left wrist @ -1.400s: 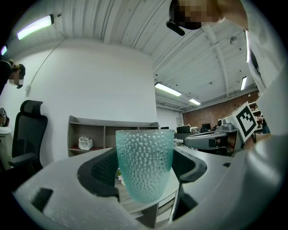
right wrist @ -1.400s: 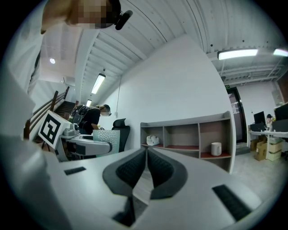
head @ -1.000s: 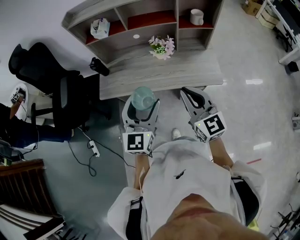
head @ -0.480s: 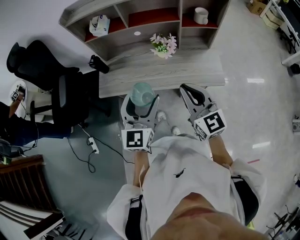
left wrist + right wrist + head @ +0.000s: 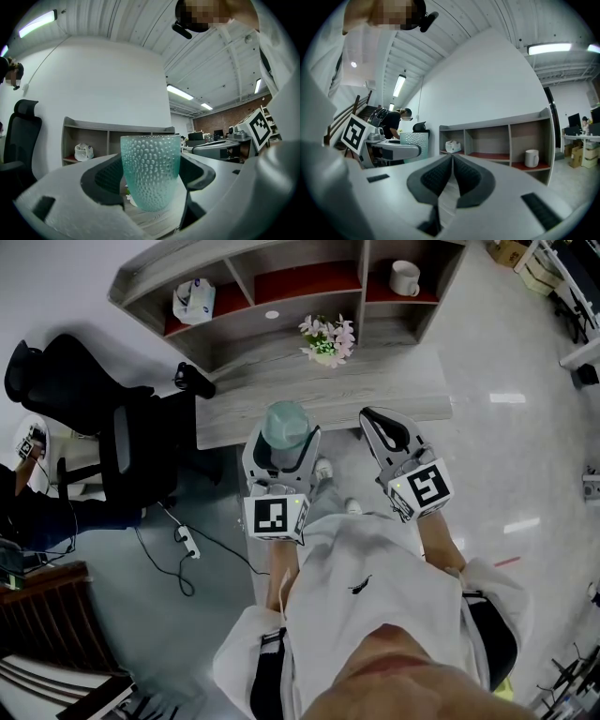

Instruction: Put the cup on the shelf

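Note:
A pale teal dimpled cup stands upright between the jaws of my left gripper, which is shut on it. I hold it in the air just short of the near edge of the grey wooden desk. The shelf rises at the desk's far side, with three open compartments. My right gripper is shut with nothing in it, level with the left one and to its right.
A white mug sits in the shelf's right compartment, a white tissue holder in the left one. A pot of flowers stands on the desk. A black office chair is at the left; a power strip lies on the floor.
Both grippers and the cup have come a little nearer to the desk as the person steps forward. Neither jaw state has changed.

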Demonstrator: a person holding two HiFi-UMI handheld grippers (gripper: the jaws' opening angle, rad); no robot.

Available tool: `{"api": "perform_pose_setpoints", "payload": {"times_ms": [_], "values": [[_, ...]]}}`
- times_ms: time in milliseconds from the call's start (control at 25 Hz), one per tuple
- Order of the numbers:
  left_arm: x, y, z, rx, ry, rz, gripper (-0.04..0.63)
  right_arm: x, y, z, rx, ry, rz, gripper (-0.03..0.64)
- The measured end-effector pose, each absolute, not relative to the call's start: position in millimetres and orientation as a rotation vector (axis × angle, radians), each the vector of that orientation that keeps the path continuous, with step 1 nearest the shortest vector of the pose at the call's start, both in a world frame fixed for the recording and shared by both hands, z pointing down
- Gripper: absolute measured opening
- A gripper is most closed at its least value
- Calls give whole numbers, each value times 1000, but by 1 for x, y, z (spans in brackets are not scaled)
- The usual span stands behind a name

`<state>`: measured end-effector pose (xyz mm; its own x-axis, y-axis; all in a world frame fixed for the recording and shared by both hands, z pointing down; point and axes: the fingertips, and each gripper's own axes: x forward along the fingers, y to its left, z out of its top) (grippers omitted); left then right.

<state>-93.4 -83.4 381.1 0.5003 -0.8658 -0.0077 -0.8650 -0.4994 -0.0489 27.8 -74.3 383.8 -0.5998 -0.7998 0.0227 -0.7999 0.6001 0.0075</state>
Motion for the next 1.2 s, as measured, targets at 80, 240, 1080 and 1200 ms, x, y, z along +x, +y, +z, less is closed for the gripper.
{"api": "perform_pose_setpoints", "payload": {"times_ms": [80,240,1080,1200], "values": [[-96,-93,383,-2686,1544,-26,380,25,-82,385,1400,-2783,8,35],[-98,-115,385,-2699,1533,-29,379,22,-100,386,1417,-2772,13,34],[-101,-203,390,-2789,1423,-54,380,14,-180,387,1509,-2700,46,35],[-104,-216,389,-2797,1400,-64,380,10,-193,386,1525,-2690,46,35]]}}
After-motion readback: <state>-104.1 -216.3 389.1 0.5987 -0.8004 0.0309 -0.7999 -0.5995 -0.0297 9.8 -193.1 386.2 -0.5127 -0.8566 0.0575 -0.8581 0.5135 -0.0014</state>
